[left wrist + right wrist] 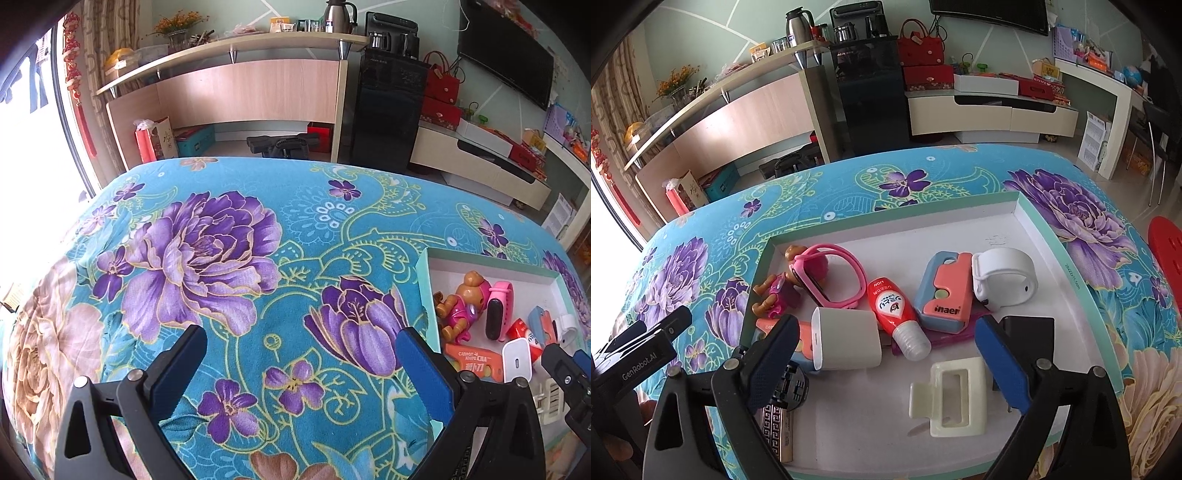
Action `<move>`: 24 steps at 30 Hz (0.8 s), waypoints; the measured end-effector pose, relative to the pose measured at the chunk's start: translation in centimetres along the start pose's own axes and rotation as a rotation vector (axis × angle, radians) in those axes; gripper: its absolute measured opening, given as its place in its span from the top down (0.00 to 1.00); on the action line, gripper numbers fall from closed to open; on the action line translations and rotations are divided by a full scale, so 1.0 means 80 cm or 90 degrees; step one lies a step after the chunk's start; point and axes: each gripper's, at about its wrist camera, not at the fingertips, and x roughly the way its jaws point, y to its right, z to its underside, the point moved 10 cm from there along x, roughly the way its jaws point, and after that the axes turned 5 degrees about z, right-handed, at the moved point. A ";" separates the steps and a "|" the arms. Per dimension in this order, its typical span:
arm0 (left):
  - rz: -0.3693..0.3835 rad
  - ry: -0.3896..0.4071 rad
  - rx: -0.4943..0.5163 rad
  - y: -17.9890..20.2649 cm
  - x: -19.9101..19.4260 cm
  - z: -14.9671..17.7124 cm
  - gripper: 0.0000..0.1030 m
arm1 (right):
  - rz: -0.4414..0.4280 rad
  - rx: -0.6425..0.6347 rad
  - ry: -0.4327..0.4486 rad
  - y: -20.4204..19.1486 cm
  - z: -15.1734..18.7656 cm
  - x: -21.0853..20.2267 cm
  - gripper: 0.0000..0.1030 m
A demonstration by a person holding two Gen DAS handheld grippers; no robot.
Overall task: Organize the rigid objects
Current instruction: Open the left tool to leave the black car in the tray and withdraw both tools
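Note:
A shallow white tray [1071, 266] with a mint rim lies on the floral cloth and holds several small items. Among them are a toy dog [779, 291], a pink watch band [834, 280], a red bottle [897, 310], a white charger [846, 339], a blue-and-pink case [945, 291], a white band [1004, 277] and a cream hair clip [951, 395]. My right gripper [886, 328] hangs open over the tray, its pads clear of the charger and bottle between them. My left gripper [299, 339] is open over bare cloth, left of the tray [428, 295].
The table under the blue floral cloth [258, 240] drops off at its far edge. Beyond stand a wooden counter [240, 88], a black dispenser [384, 110] and a low TV cabinet [993, 114]. A red stool [1167, 251] sits at the right.

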 end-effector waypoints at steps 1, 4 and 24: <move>0.001 0.001 0.001 0.001 -0.001 0.000 0.00 | 0.001 -0.002 0.001 -0.001 0.000 0.000 0.07; 0.006 0.005 0.002 0.003 -0.006 0.002 0.00 | 0.005 -0.007 0.002 -0.002 0.001 -0.001 0.07; -0.021 0.028 0.025 -0.021 -0.062 0.052 0.00 | 0.026 -0.035 0.007 -0.009 0.045 -0.041 0.07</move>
